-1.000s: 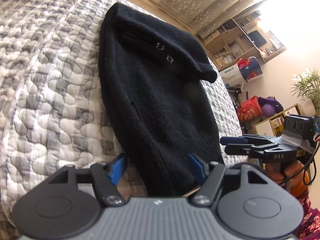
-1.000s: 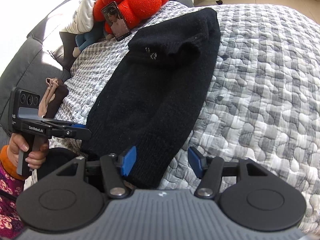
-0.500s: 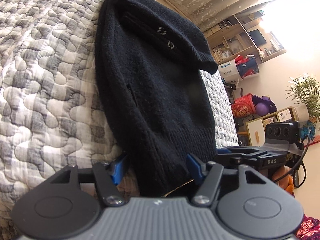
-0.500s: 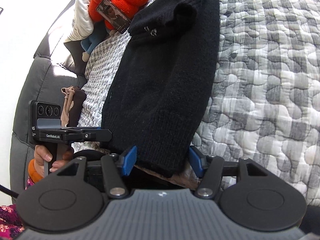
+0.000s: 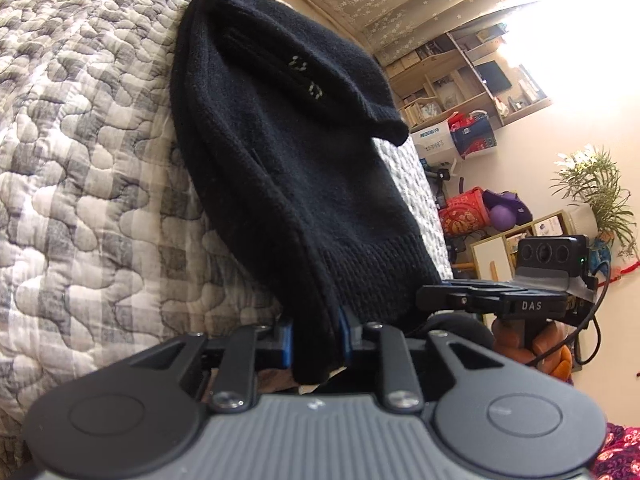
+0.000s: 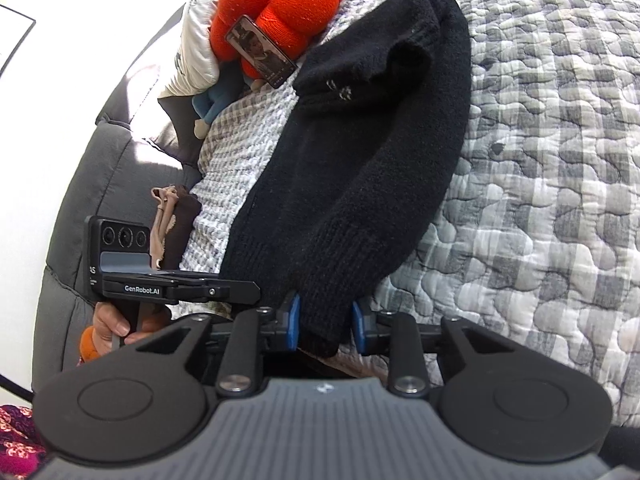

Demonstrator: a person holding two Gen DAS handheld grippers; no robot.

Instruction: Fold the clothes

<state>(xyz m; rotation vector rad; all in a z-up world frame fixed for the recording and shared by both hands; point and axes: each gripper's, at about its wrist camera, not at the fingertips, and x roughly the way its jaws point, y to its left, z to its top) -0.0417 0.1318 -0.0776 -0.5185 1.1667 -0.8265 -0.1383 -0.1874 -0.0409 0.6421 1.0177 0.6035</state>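
On the quilted grey-checked bedspread (image 5: 80, 168) lay a black knitted sweater (image 5: 280, 168), folded lengthwise into a narrow strip, one sleeve doubled back across the far end. Pinched at the near ribbed hem by both tools: left gripper (image 5: 314, 338) clamped on one hem corner, right gripper (image 6: 325, 326) clamped on the other, jaws just drawn in onto the knit, blue pads pressing from either side. Held so, probably, to lift the hem evenly and carry it over toward the far end for the next fold. Long axis running straight away from both cameras, hem nearest, shoulder end farthest, toward the orange cushion (image 6: 280, 8) and propped phone (image 6: 260, 52).
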